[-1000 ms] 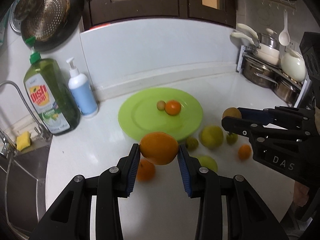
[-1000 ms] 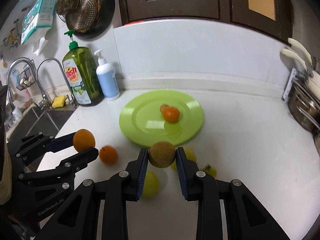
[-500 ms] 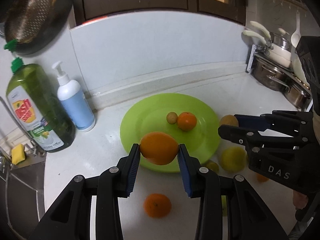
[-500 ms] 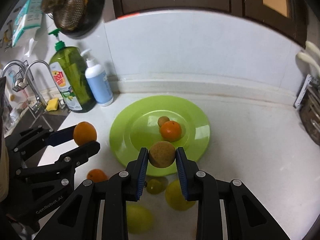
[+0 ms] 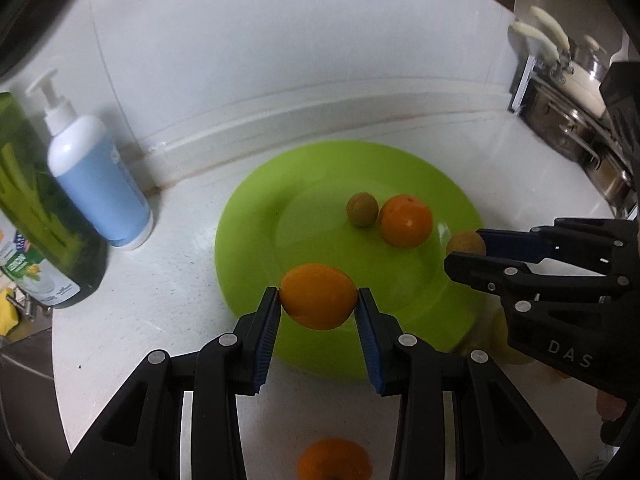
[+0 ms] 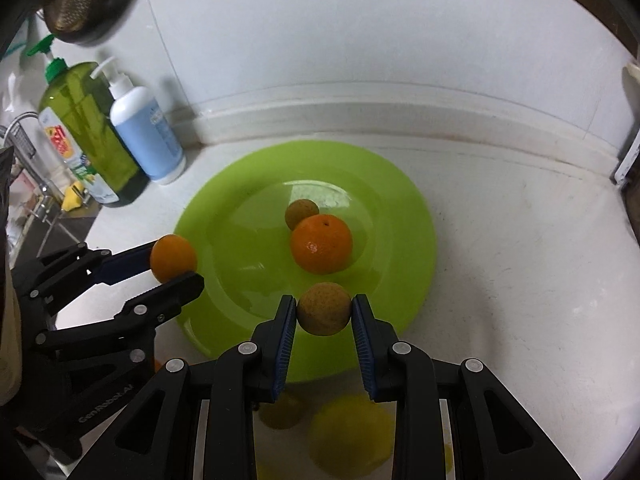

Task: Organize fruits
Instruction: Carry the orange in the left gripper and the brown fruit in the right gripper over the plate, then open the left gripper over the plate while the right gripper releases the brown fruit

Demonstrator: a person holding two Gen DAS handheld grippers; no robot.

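Left gripper (image 5: 318,306) is clamped on an orange (image 5: 318,295) at lower centre, over the green plate (image 5: 248,248); a brown fruit (image 6: 324,309) is pinched by the right gripper (image 6: 324,316).

Both grippers now hang over the green plate (image 6: 404,216) instead of the white counter short of it. The left gripper (image 5: 318,310) carries its orange (image 5: 318,296) above the plate's near left rim, and the right gripper (image 6: 324,316) brings its brown fruit (image 6: 324,308) just in front of the orange on the plate (image 6: 321,244). The loose fruits on the counter slip back beneath the fingers.
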